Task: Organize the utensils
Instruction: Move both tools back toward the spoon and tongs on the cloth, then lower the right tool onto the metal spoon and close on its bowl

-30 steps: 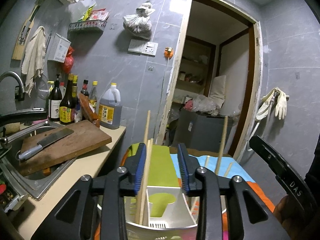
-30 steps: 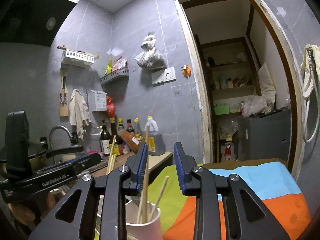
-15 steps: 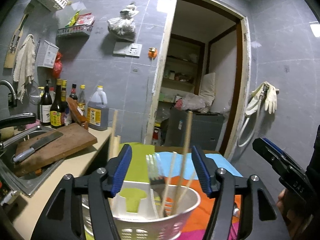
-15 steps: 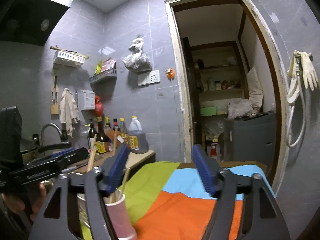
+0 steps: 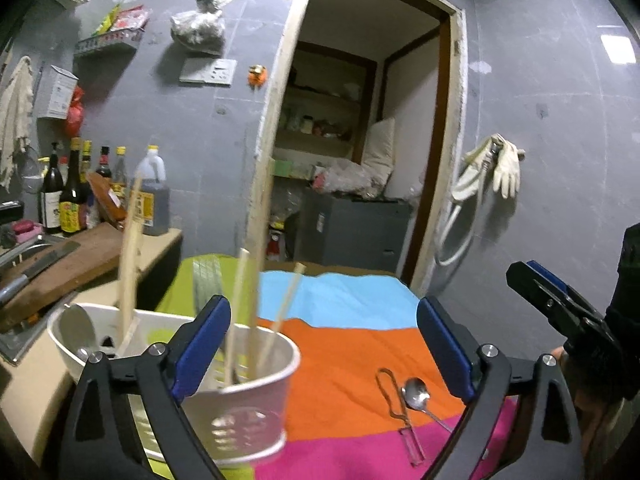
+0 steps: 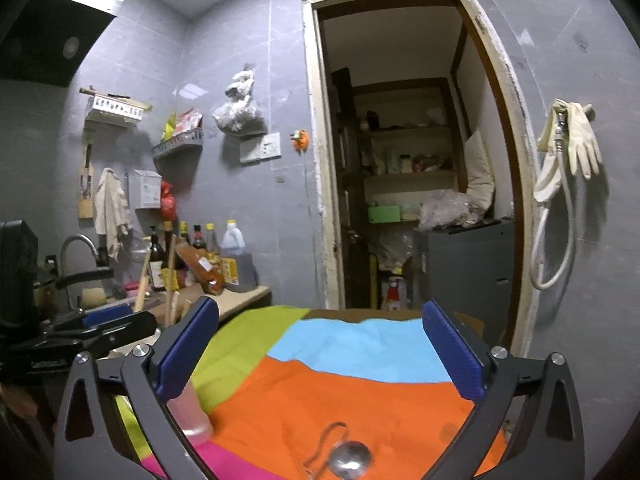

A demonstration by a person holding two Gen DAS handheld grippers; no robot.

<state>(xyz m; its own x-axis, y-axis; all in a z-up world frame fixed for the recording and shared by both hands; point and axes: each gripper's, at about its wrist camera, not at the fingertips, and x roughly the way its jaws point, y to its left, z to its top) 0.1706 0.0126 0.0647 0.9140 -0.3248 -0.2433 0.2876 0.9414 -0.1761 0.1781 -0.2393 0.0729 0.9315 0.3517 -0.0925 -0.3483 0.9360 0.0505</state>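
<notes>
A white utensil holder (image 5: pixel 240 404) stands at the left of a bright striped cloth (image 5: pixel 352 360). Several wooden chopsticks (image 5: pixel 246 312) stand in it. A metal spoon (image 5: pixel 418 394) and a wire-handled tool (image 5: pixel 394 404) lie on the orange stripe. My left gripper (image 5: pixel 324 352) is open and empty, with its left finger in front of the holder. My right gripper (image 6: pixel 318 356) is open and empty above the spoon (image 6: pixel 350 458), which is blurred. The holder's side (image 6: pixel 188 412) shows behind the right gripper's left finger. The right gripper also shows in the left wrist view (image 5: pixel 560 304).
A counter at left carries a sink, a wooden cutting board with a cleaver (image 5: pixel 36 268) and several bottles (image 5: pixel 80 196). An open doorway (image 6: pixel 412 184) with shelves is straight ahead. Rubber gloves and a hose (image 6: pixel 568 160) hang on the right wall.
Both grippers have opened, letting go of chopsticks into the holder. Both have moved right and back, so the spoon and wire tool on the cloth have come into view.
</notes>
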